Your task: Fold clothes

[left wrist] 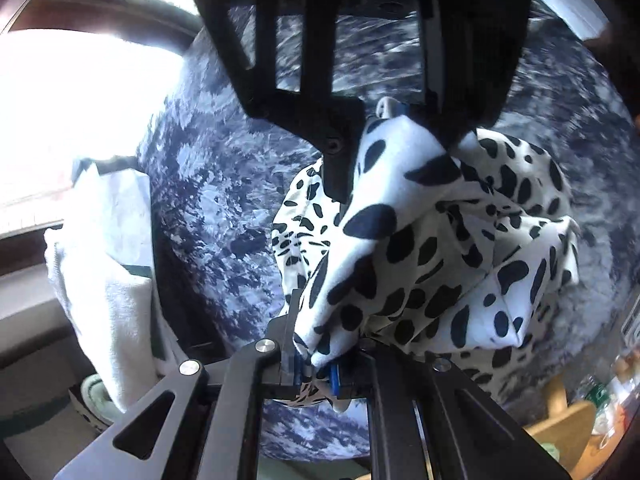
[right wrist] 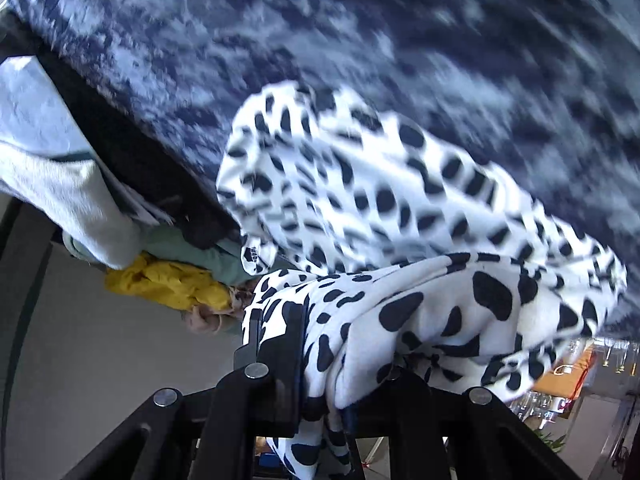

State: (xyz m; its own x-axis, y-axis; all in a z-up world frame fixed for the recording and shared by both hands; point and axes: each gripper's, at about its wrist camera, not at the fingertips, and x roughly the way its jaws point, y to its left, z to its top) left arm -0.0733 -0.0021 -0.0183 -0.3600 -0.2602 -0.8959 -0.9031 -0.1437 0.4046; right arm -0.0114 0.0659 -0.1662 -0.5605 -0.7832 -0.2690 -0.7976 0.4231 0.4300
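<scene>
We clamp our left gripper (left wrist: 316, 368) and right gripper (right wrist: 324, 396) on separate edges of the spotted garment (left wrist: 440, 240). Pinching both lets us spread it over the blue blanket (left wrist: 208, 200), we judge

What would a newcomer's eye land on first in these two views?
The white garment with black spots, bunched mid-frame, pinched by the left tool at the bottom and the right tool above. Beneath it spreads the mottled blue fuzzy cover. A yellow cloth lies at the left edge.
</scene>
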